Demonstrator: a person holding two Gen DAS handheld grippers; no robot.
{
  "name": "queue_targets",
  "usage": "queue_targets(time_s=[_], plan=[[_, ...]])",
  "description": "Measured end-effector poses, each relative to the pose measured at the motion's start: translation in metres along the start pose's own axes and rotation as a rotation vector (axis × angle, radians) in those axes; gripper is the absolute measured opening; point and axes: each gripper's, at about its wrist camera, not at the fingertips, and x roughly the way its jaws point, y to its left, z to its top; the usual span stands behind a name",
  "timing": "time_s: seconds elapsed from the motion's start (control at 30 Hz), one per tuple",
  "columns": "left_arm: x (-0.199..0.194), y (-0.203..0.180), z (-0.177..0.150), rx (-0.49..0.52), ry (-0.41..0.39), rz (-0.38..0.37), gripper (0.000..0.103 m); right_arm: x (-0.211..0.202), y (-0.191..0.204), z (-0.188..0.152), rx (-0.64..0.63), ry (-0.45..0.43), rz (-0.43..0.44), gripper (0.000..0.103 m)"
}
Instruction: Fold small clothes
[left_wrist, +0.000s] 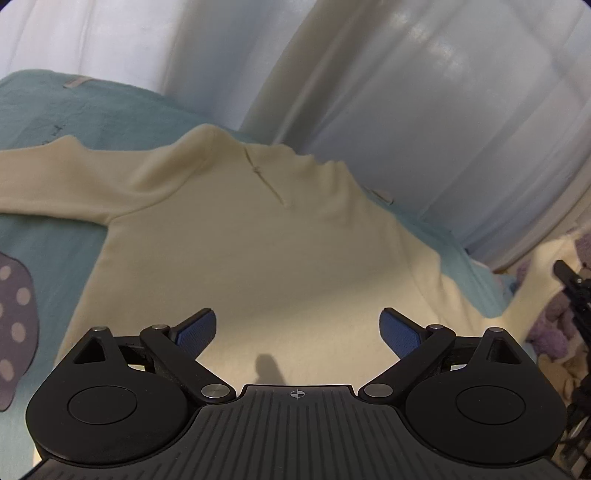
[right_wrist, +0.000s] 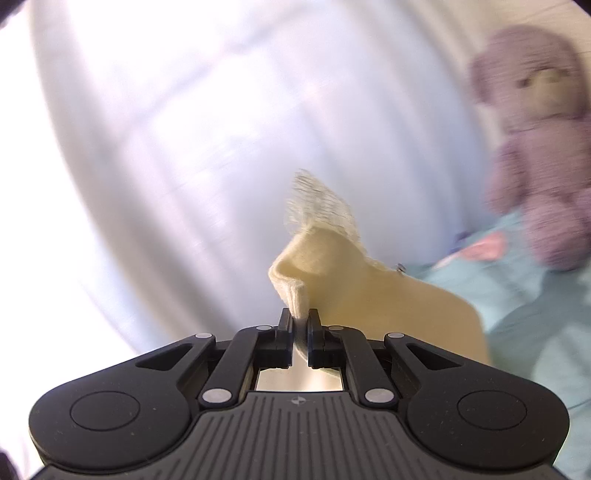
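Note:
A small cream sweater (left_wrist: 258, 251) lies spread flat on a teal bedsheet (left_wrist: 74, 110), its collar at the far side and one sleeve stretched out to the left. My left gripper (left_wrist: 297, 325) hovers over the sweater's lower body, open and empty, blue pads wide apart. My right gripper (right_wrist: 299, 317) is shut on the cuff end of the sweater's other sleeve (right_wrist: 332, 280) and holds it lifted above the bed. The right gripper's black frame (left_wrist: 572, 291) shows at the right edge of the left wrist view.
White curtains (left_wrist: 406, 92) hang behind the bed. A purple teddy bear (right_wrist: 543, 140) sits on the bed at the right. A grey polka-dot cloth (left_wrist: 14, 325) lies at the left edge.

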Motion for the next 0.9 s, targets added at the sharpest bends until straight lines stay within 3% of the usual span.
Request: queue_targets(time_s=[0.03,0.07,0.13,0.17,0.2,0.27,0.4,0.53,0.6,0.67,0.73,0.8,0.87,0.9], plan=[[0.004,0.001,0.007,-0.006,-0.007,-0.035,0.098,0.016,0.02,-0.013,-0.036,0.064,0.058,0.012],[0.009,0.004,0.012,-0.013,-0.006,-0.056,0.096,0.027,0.036,-0.026,-0.056,0.117,0.086,0.019],[0.022,0.013,0.02,-0.034,0.022,-0.083,0.092,0.035,0.046,-0.044,-0.045,0.174,0.133,0.023],[0.029,0.019,0.023,-0.05,0.044,-0.091,0.088,0.036,0.044,-0.049,-0.019,0.196,0.138,0.029],[0.037,0.026,0.025,-0.07,0.072,-0.099,0.088,0.037,0.038,-0.054,0.02,0.228,0.136,0.043],[0.052,0.038,0.027,-0.12,0.128,-0.122,0.085,0.036,0.024,-0.064,0.077,0.289,0.125,0.054],[0.081,0.047,0.026,-0.172,0.22,-0.16,0.085,0.027,0.001,-0.078,0.17,0.341,0.099,0.055],[0.092,0.044,0.032,-0.183,0.222,-0.187,0.084,0.018,-0.011,-0.091,0.254,0.312,0.081,0.054],[0.098,0.044,0.033,-0.214,0.261,-0.235,0.073,0.019,-0.012,-0.093,0.277,0.307,0.081,0.049],[0.109,0.043,0.03,-0.228,0.307,-0.244,0.053,0.017,-0.011,-0.092,0.266,0.298,0.074,0.045],[0.111,0.04,0.029,-0.208,0.298,-0.25,0.052,0.017,-0.008,-0.09,0.242,0.282,0.063,0.045],[0.113,0.04,0.029,-0.224,0.325,-0.265,0.042,0.016,-0.009,-0.09,0.237,0.267,0.06,0.045],[0.123,0.042,0.028,-0.266,0.389,-0.284,0.006,0.016,-0.012,-0.088,0.249,0.252,0.038,0.045],[0.127,0.042,0.027,-0.273,0.4,-0.284,0.007,0.016,-0.013,-0.088,0.251,0.247,0.022,0.045]])
